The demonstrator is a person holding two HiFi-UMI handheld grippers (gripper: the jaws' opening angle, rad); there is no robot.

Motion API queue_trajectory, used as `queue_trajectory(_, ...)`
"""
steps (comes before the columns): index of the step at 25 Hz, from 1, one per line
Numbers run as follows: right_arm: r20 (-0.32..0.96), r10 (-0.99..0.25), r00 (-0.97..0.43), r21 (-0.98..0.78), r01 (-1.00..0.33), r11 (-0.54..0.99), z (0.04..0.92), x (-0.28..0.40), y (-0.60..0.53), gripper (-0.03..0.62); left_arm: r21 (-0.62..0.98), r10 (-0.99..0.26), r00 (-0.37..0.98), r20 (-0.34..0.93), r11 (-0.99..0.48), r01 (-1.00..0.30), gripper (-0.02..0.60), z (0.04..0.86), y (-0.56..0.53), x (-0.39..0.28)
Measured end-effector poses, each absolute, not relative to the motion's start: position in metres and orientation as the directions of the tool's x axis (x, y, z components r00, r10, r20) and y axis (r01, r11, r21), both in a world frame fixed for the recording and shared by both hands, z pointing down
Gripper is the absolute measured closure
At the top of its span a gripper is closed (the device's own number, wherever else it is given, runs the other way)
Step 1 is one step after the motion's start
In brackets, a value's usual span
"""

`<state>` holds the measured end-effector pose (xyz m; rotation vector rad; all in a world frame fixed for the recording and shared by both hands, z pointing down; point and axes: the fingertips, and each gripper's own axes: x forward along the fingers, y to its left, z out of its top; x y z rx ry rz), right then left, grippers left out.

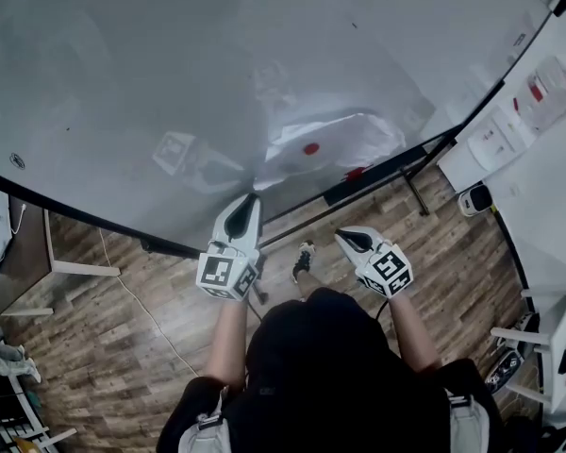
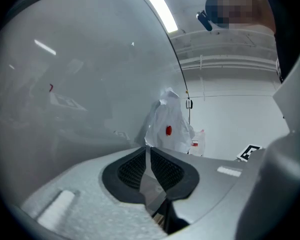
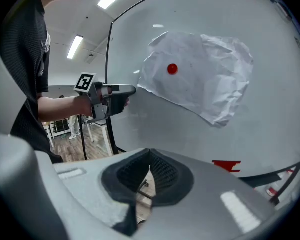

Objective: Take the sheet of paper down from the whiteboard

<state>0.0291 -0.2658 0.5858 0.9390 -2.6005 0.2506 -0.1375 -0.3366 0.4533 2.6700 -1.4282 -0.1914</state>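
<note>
Now | sheet of paper [image 3: 205, 79]: white, crumpled | red dot [image 3: 172, 69] on it

Right gripper [image 3: 149, 155]: jaws closed together, nothing between them. Ahead, a crumpled sheet of paper [image 3: 200, 79] lies on the whiteboard [image 3: 155, 129], with a red magnet [image 3: 172, 69] on it. Left gripper [image 3: 132, 90]: tip at the sheet's left corner.

Paper [image 1: 358, 140] on whiteboard [image 1: 123, 74], magnet [image 1: 310, 148] on paper; L tongs [image 1: 253, 196] just left.
</note>
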Motion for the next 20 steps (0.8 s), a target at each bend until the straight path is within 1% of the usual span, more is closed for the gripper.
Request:
queue_trajectory(1, 0.399, -0.571, -0.717, -0.044, -0.637, 0.77, 0.587, 0.027, -0.267, 0.589, 0.176, -0.837, 0.543, -0.073, -0.546, -0.819, 0.561, 0.452, -0.338, -0.138)
queue_trajectory(4, 0.41, -0.556, -0.723, -0.044, -0.624, 0.78, 0.588, 0.025, -0.273, 0.589, 0.259, -0.86, 0.499, -0.103, -0.508, -0.822, 0.482, 0.448, -0.342, -0.139)
queue_trajectory(6, 0.408, -0.555, -0.724, -0.045, -0.624, 0.78, 0.588, 0.025, -0.281, 0.589, 0.278, -0.87, 0.481, -0.105, -0.49, -0.826, 0.471, 0.447, -0.344, -0.137)
queue_trajectory(18, 0.398, -0.55, -0.734, -0.043, -0.614, 0.788, 0.587, 0.023, -0.289, 0.589, 0.283, -0.866, 0.472, -0.165, -0.5, -0.819, 0.471, 0.433, -0.353, -0.119)
queue_trajectory(19, 0.385, -0.558, -0.735, -0.034, -0.615, 0.788, 0.582, 0.023, -0.291, 0.588, 0.271, -0.866, 0.47, -0.17, -0.5, -0.823, 0.483, 0.431, -0.354, -0.12)
queue_trajectory(20, 0.37, -0.567, -0.736, -0.021, -0.617, 0.787, 0.576, 0.022, -0.294, 0.589, 0.261, -0.867, 0.467, -0.173, -0.498, -0.827, 0.518, 0.429, -0.354, -0.121)
